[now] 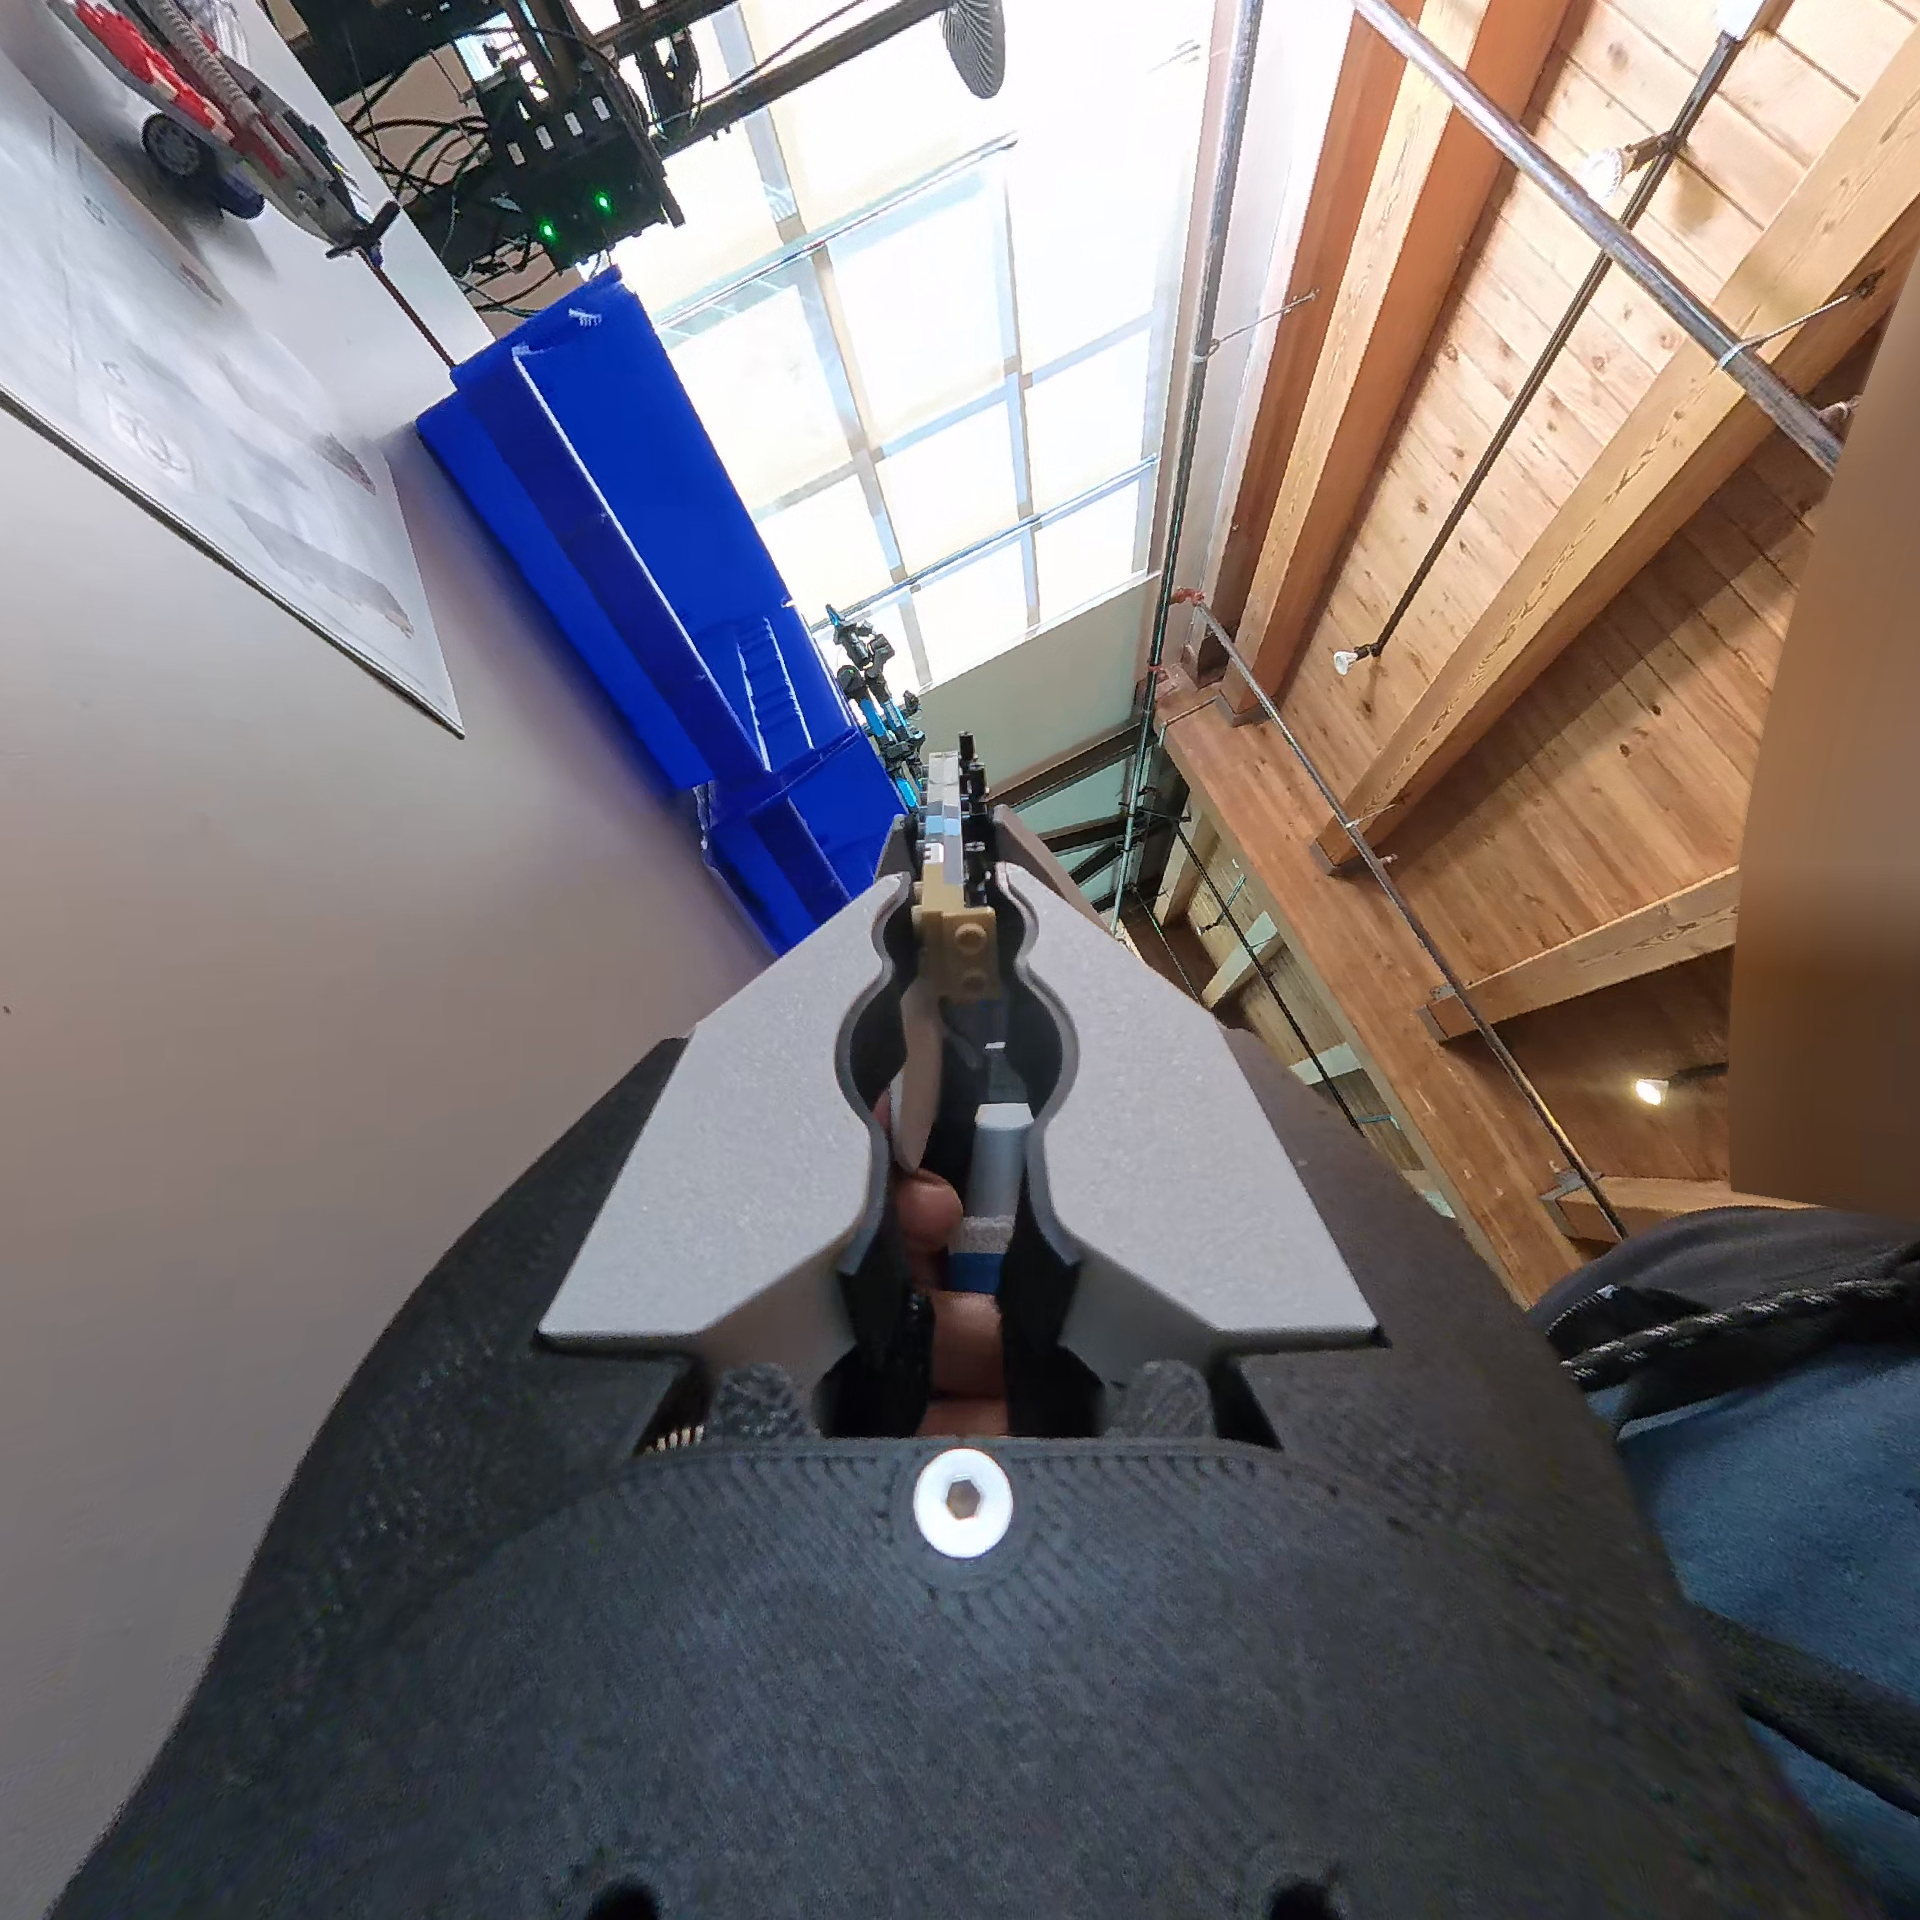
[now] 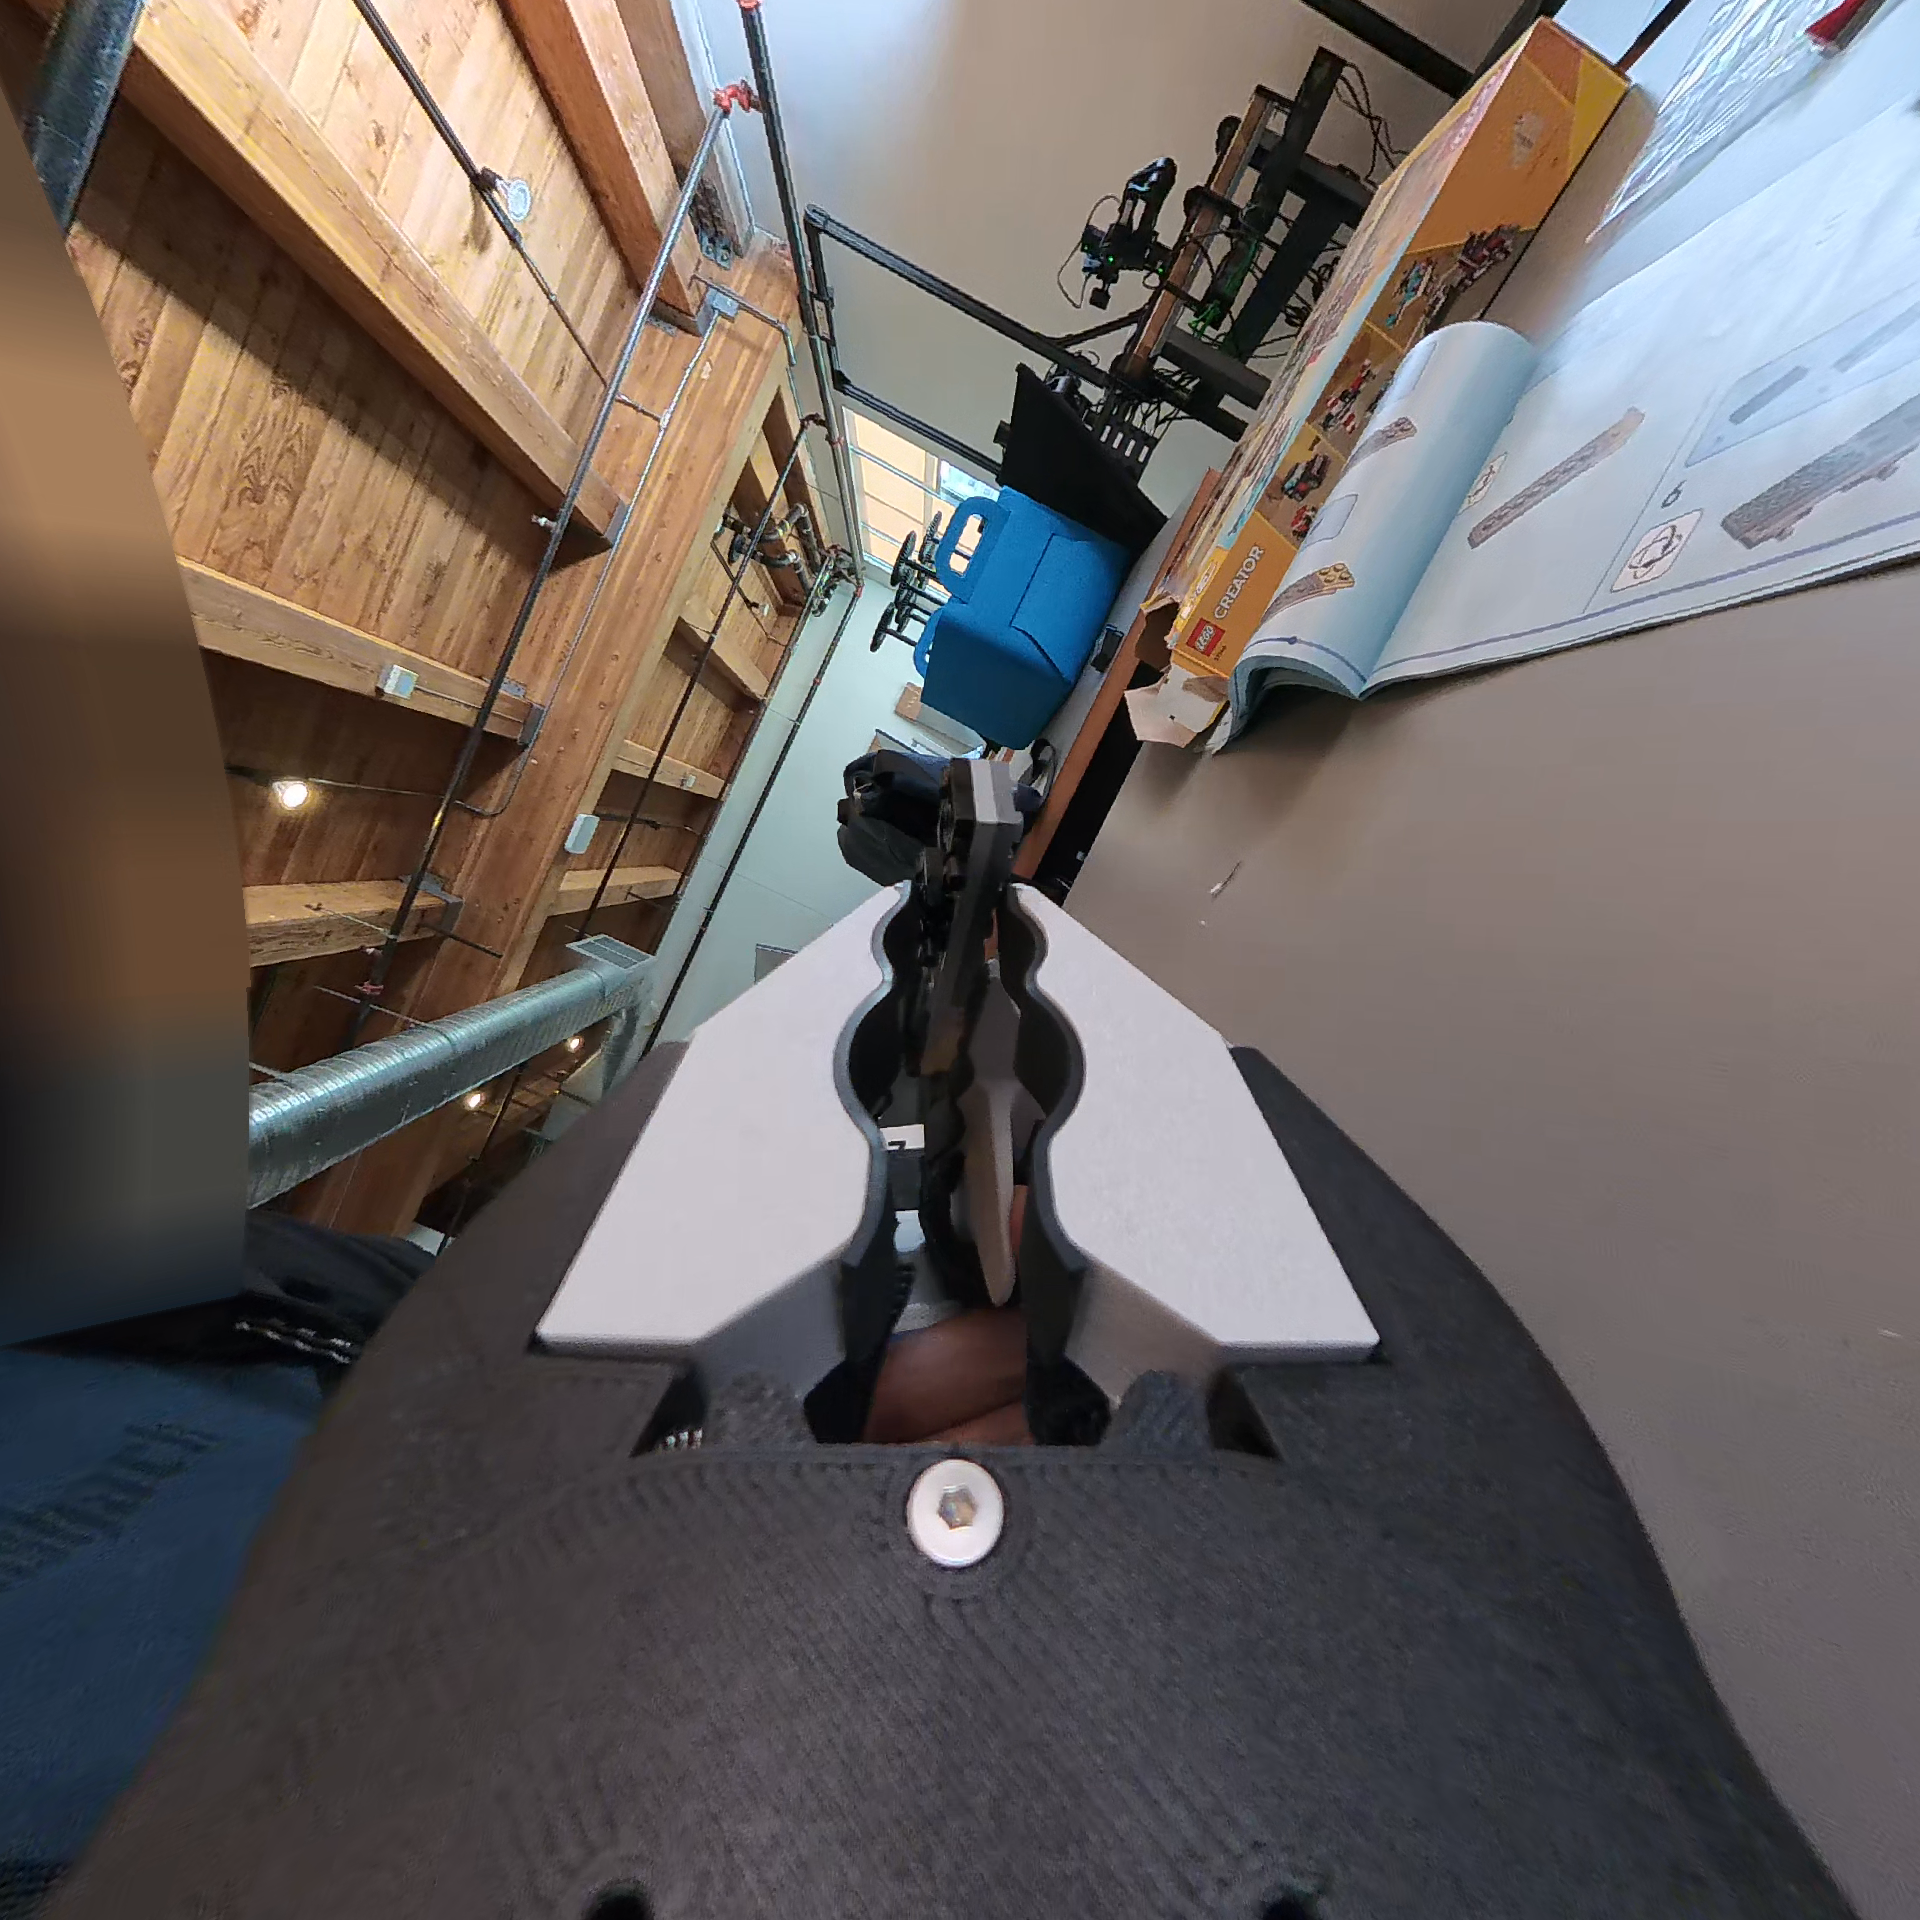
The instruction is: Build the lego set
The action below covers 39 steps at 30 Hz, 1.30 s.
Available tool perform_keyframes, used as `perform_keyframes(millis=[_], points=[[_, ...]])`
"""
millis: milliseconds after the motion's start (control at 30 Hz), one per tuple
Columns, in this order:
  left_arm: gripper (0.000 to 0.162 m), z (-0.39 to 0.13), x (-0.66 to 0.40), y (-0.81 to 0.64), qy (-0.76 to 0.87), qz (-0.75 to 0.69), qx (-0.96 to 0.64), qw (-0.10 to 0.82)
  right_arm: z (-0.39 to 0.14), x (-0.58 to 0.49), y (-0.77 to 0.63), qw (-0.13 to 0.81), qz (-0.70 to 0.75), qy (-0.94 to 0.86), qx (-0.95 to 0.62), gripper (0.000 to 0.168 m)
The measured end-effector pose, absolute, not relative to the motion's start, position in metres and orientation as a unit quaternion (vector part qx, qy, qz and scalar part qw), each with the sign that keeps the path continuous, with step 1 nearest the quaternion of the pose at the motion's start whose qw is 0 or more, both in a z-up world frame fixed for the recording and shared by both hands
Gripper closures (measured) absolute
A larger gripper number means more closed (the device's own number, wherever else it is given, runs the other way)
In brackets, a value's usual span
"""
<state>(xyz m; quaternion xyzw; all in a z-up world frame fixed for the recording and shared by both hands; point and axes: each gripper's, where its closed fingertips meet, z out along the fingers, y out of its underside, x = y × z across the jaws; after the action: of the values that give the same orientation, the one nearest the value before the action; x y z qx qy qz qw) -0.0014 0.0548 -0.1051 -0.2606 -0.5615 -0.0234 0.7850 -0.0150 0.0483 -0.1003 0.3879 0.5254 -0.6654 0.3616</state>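
Observation:
My left gripper (image 1: 951,883) is shut on a narrow Lego assembly (image 1: 961,940). The assembly has a tan studded plate at the near end, with grey and black pieces reaching out past the fingertips. My right gripper (image 2: 956,899) is shut on a black and grey Lego assembly (image 2: 971,831) that sticks out beyond its fingertips, with a pale grey curved piece lying between the fingers. Both views are rolled sideways and held above the grey table (image 2: 1455,1039). I cannot tell whether both grippers hold the same assembly.
An open instruction booklet (image 2: 1558,499) lies on the table beside the orange Lego box (image 2: 1403,312). In the left wrist view the booklet (image 1: 208,416), a partly built red and white Lego vehicle (image 1: 208,114) and blue bins (image 1: 623,561) are on the table. A person's dark clothing (image 1: 1766,1455) is close behind. My two grippers' fingertips are within a few centimetres of each other.

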Motion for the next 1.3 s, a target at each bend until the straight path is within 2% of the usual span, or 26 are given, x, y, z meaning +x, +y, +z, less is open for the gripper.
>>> perform_keyframes(millis=[500,1300], points=[[0.150,-0.096,0.003,0.055,-0.551,0.034,-0.280,0.785,-0.092,-0.011,0.050,0.379,-0.676,0.479,0.412,0.154],[0.150,-0.078,0.007,0.059,-0.503,0.107,-0.359,0.779,-0.073,-0.006,0.053,0.437,-0.677,0.464,0.368,0.155]])
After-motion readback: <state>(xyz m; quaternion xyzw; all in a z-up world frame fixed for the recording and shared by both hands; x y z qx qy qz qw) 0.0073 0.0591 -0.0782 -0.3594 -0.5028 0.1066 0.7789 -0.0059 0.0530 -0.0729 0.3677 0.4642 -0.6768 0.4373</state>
